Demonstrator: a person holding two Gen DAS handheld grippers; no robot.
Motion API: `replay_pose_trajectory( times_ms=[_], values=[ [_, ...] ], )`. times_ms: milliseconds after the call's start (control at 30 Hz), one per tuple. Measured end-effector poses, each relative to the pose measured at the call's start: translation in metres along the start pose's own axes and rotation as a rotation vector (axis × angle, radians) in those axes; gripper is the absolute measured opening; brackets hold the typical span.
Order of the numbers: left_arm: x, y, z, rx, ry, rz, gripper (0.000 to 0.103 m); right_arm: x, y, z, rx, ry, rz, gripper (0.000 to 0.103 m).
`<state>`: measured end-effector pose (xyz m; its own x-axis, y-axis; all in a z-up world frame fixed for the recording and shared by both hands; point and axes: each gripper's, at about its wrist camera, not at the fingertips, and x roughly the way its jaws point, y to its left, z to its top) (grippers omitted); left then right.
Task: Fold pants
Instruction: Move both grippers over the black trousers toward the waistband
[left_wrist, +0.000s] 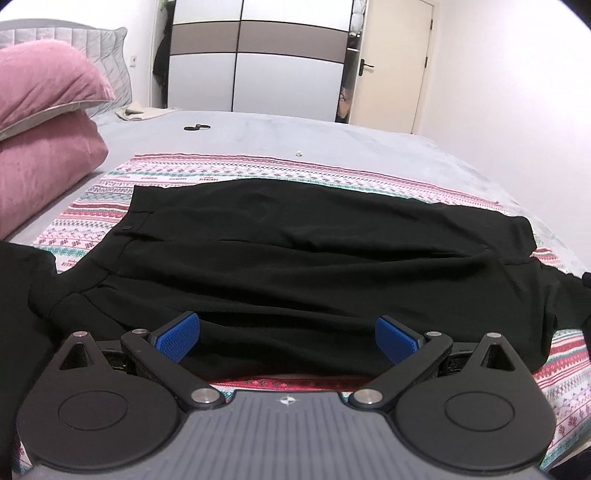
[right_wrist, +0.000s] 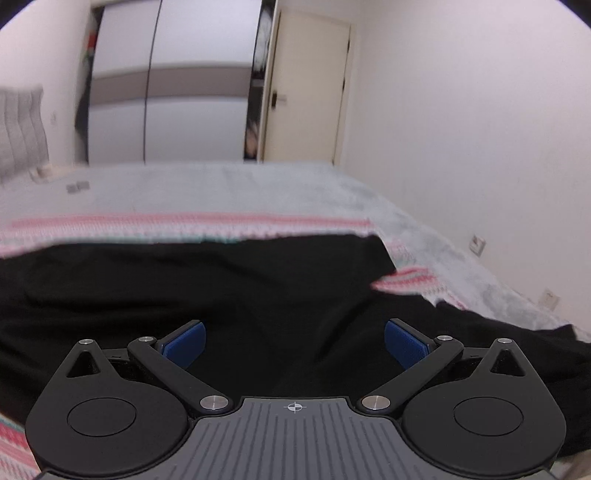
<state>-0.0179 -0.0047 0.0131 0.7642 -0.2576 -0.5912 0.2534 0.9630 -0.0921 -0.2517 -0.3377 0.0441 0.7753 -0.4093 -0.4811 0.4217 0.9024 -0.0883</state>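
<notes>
My left gripper (left_wrist: 287, 338) sits at the bottom centre of its frame, its blue ribbed pads (left_wrist: 180, 337) spread wide with nothing between them. Just past the pads lie the black fabric pants (left_wrist: 295, 258), filling the middle of the frame: the waistband with its small button lies toward the left, the legs run off to the right edge. The pants rest on a pink, white and teal patterned cloth (left_wrist: 229, 170) spread over the grey bed (left_wrist: 332, 136). Two pink plush pillows (left_wrist: 44, 122) are stacked at the upper left, and a white and brown wardrobe (left_wrist: 258, 55) stands at the top centre beside a cream door (left_wrist: 395, 66).

My right gripper (right_wrist: 294, 345) is likewise released, pads apart and holding nothing. Its view is blurred, with the same black pants (right_wrist: 184, 295) across the lower half of the frame beneath the pads, a strip of the patterned cloth (right_wrist: 184, 225) above them and the grey bed (right_wrist: 221, 184) beyond.
</notes>
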Motion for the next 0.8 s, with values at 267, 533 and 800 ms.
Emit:
replay_pose_trajectory(
  times_ms=[267, 533, 800],
  values=[
    [0.010, 0.002, -0.004, -0.014, 0.055, 0.031, 0.103, 0.013, 0.004, -0.011, -0.070, 0.147, -0.089, 0.103],
    [0.019, 0.005, -0.005, -0.029, 0.099, 0.041, 0.103, 0.014, 0.010, -0.016, -0.115, 0.156, -0.124, 0.103],
    [0.020, 0.008, -0.007, -0.059, 0.112, 0.039, 0.103, 0.020, 0.005, -0.015, -0.120, 0.180, -0.149, 0.103]
  ],
)
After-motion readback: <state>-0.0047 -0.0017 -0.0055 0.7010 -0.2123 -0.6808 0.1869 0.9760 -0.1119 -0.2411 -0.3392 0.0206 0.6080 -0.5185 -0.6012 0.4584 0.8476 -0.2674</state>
